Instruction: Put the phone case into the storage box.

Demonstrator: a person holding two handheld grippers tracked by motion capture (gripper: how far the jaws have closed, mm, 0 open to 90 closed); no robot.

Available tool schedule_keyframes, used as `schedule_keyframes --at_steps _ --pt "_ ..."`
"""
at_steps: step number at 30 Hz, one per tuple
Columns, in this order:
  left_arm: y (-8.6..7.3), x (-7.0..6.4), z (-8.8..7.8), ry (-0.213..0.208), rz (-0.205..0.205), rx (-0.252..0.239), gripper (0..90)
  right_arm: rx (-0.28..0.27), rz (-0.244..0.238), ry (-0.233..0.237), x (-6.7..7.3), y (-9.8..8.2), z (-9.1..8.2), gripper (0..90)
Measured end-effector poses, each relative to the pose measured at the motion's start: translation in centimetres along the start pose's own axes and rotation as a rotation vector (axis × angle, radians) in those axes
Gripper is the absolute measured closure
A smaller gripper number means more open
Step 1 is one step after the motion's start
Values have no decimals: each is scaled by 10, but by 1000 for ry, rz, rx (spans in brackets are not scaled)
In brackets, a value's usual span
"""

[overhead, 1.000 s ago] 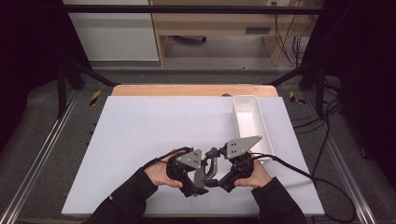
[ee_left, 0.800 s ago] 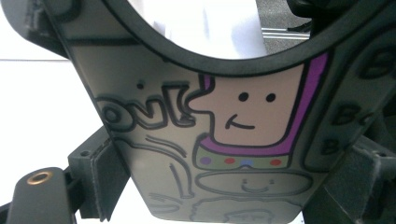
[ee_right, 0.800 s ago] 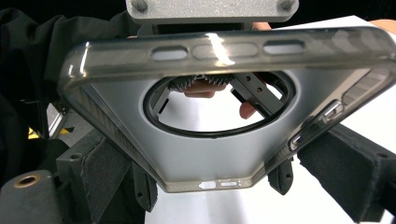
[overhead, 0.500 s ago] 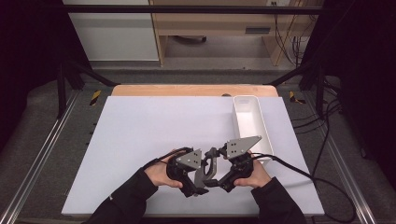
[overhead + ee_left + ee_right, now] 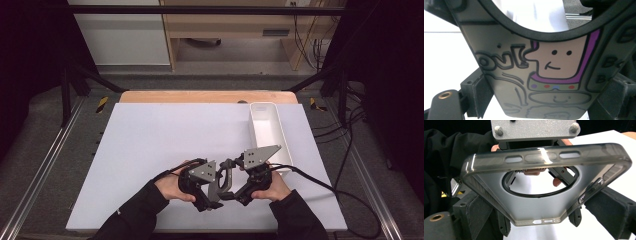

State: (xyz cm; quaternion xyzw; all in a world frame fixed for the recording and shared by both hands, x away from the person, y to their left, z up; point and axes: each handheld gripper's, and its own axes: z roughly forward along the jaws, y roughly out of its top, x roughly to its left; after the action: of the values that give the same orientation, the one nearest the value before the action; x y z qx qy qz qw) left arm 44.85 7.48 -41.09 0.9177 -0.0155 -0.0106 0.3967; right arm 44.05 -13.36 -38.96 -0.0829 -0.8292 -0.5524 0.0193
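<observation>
Near the front edge of the white tabletop (image 5: 150, 145), a little right of its middle, a person's two hands bring a pair of grippers together over a single phone case (image 5: 226, 179). The left gripper (image 5: 212, 187), held in the left hand (image 5: 172, 184), has its jaws set wide on either side of the case, the pads lying against its edges; its own camera looks at the printed back of the case (image 5: 549, 75), where a cartoon figure with a smiling face, a purple outline and coloured dots sits below a large round cutout. The right gripper (image 5: 235, 186), in the right hand (image 5: 272, 186), meets the case from the other side, its jaws likewise spread about the case's width and pressed to its sides; its camera looks into the smoky, see-through inside of the case (image 5: 544, 202), with button slots along the upper rim. A white tray (image 5: 267, 135) stands lengthwise at the tabletop's right edge, just beyond the right gripper.
</observation>
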Motion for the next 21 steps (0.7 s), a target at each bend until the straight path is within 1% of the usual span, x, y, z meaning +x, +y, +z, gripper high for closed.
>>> schedule_keyframes --at_steps 7,21 --pt "0 1 0 -2 -4 -7 114 -3 1 -4 0 0 0 109" --pt "-1 1 1 -7 -17 -4 111 3 3 -9 0 0 0 119"
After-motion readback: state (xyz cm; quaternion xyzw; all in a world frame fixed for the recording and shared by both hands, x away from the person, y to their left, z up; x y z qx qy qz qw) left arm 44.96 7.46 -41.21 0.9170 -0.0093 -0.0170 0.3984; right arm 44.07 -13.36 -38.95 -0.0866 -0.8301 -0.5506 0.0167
